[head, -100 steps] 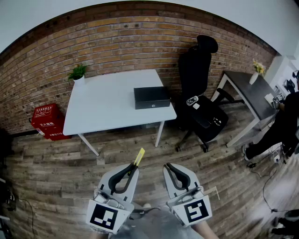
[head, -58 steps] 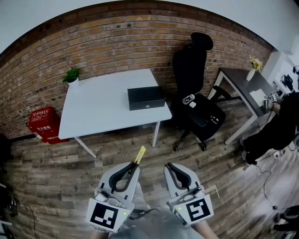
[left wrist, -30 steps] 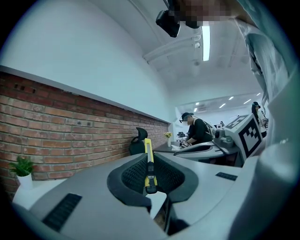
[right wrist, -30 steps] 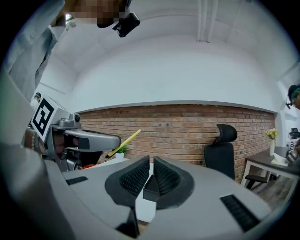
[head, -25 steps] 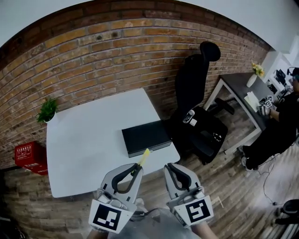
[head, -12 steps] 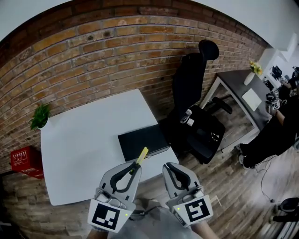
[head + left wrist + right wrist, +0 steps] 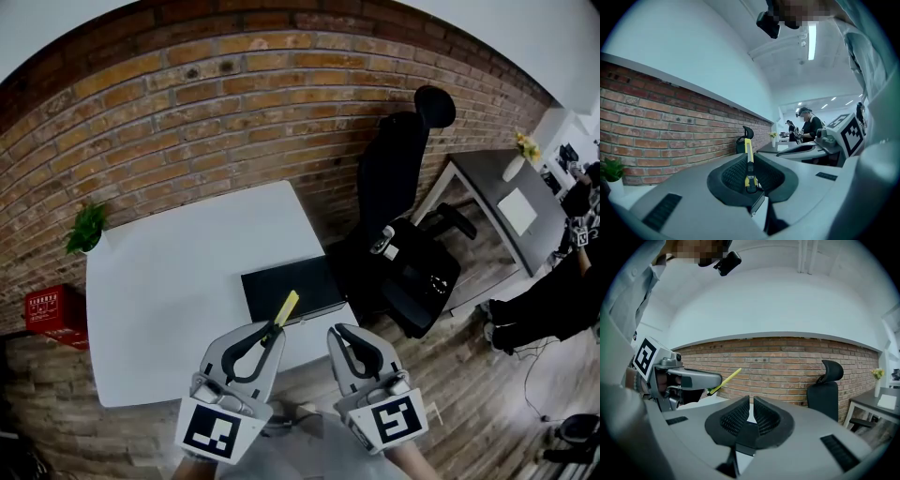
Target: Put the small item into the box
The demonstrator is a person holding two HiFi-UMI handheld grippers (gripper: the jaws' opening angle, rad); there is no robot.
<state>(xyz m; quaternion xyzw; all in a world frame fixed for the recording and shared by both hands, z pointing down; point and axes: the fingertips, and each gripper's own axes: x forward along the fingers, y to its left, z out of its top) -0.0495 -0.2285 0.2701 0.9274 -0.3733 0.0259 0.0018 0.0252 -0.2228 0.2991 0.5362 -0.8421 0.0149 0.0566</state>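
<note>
**Head view.** The job was not yet done. The slim yellow strip of an item (image 7: 286, 307) sat clamped in the fingers of our left gripper (image 7: 272, 334), its free end slanting up and forward so that it showed against the flat black rectangular box (image 7: 292, 289). That box lay at the near right corner of the white rectangular bench (image 7: 169, 281), and by the look of it its lid was down. Nothing had gone inside. By our reckoning, we had yet to open the box, lower the item in and let it go. Our right gripper (image 7: 341, 334) hung just beside the left and level with it. We held both low in front of the body, pointing toward the bench. A black high-backed office chair (image 7: 403, 234) stood to the right of the bench, against the red brick wall (image 7: 234, 103).

**Left gripper view.** The dark ribbed fingers (image 7: 733, 176) were closed on the lower end of the yellow item, which rose nearly upright from between them. The right gripper's marker cube (image 7: 846, 133) showed off to the right.

**Right gripper view.** We saw the fingers (image 7: 736, 418) drawn almost together, with only a sliver of white bench between them and nothing in their hold. The left gripper sat at the left of the picture, and the yellow item angled up and to the right out of it, in front of the brick wall.
</note>
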